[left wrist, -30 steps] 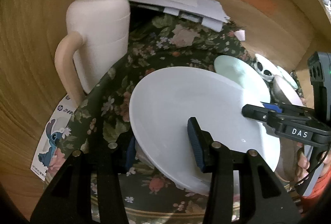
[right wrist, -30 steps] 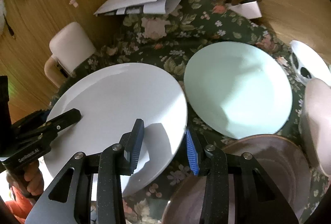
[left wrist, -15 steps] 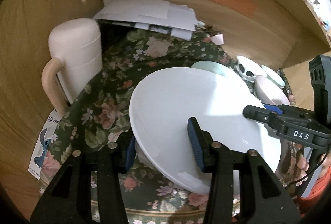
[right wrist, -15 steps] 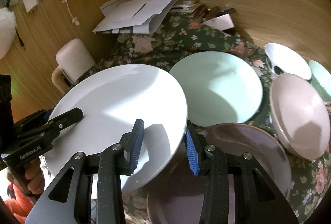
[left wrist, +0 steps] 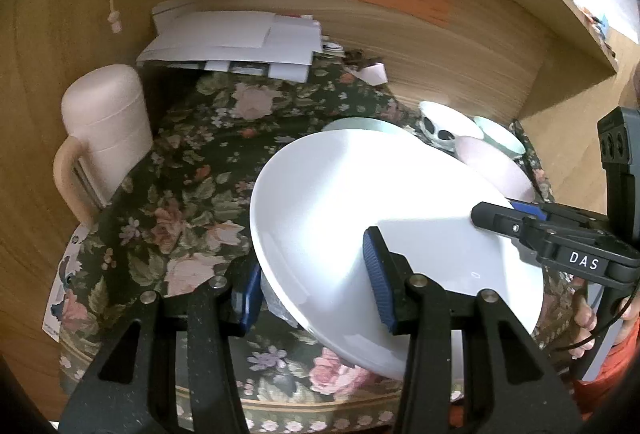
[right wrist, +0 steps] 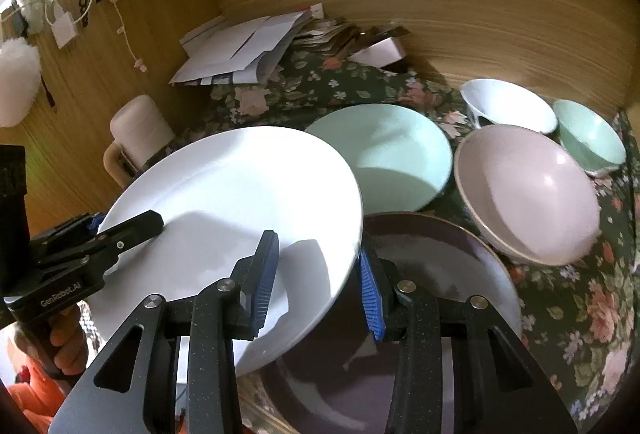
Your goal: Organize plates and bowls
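Observation:
A large white plate [left wrist: 380, 218] hangs tilted above the floral cloth, held by both grippers at opposite rims. My left gripper [left wrist: 316, 286] is shut on its near-left rim, one blue pad on top and one underneath. In the right wrist view the same white plate [right wrist: 240, 201] fills the left half, and my right gripper [right wrist: 316, 274] is shut on its right rim. The left gripper [right wrist: 132, 226] shows at the plate's far left edge. Beneath and to the right lie a dark purple plate [right wrist: 432, 274] and a mint plate [right wrist: 392, 153].
A pink bowl [right wrist: 528, 193], a white bowl [right wrist: 508, 105] and a small mint bowl [right wrist: 588, 137] stand at the right. A pale pink jug [left wrist: 108, 125] stands at the left. Loose papers [left wrist: 232, 41] lie against the wooden back wall. The floral cloth [left wrist: 180, 201] covers the surface.
Both grippers have risen and drawn back with the white plate between them. The plate now overlaps the dark plate, and more bowls have come into view at the right.

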Demonstrator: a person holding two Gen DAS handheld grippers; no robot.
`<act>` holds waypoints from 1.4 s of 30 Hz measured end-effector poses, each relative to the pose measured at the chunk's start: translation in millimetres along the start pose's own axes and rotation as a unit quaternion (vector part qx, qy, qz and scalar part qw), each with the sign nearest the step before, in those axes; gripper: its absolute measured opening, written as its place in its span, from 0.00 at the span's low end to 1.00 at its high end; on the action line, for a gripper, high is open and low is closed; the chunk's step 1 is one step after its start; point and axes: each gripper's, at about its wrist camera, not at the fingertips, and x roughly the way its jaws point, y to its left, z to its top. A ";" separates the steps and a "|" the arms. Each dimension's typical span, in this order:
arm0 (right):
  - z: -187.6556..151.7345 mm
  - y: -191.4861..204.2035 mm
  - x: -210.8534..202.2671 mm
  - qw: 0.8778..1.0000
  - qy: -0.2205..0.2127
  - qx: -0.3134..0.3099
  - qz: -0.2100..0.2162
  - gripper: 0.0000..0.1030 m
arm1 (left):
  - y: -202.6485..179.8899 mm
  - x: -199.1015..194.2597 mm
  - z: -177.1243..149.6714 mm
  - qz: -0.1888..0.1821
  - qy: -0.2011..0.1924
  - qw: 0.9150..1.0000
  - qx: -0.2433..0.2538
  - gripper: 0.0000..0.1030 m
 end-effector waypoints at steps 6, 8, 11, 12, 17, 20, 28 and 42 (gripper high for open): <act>-9.3 -14.8 -14.6 1.000 -0.005 0.011 -0.011 0.34 | -19.8 -0.5 -2.8 -0.010 -0.002 1.000 0.018 0.44; -12.6 -19.8 -19.3 1.000 -0.006 0.014 -0.015 0.34 | -27.3 0.5 -4.4 -0.013 -0.001 1.000 0.022 0.44; -17.3 -26.2 -24.8 1.000 -0.005 0.018 -0.020 0.34 | -36.6 2.3 -6.4 -0.020 0.001 0.999 0.026 0.44; -19.1 -28.2 -26.4 1.000 -0.005 0.020 -0.022 0.34 | -39.8 2.6 -7.2 -0.021 0.001 0.999 0.028 0.44; -29.0 -40.5 -33.2 0.999 0.000 0.028 -0.029 0.34 | -53.8 6.8 -11.6 -0.031 0.008 0.999 0.032 0.44; -34.3 -47.0 -34.6 0.999 0.004 0.034 -0.031 0.34 | -61.3 10.5 -14.7 -0.035 0.015 0.999 0.033 0.44; -49.4 -66.7 -32.5 0.998 0.019 0.054 -0.035 0.34 | -80.1 25.3 -29.8 -0.039 0.034 0.998 0.043 0.44; -60.6 -89.4 -18.8 0.995 0.045 0.078 -0.036 0.34 | -97.6 53.9 -44.6 -0.043 0.068 0.996 0.046 0.44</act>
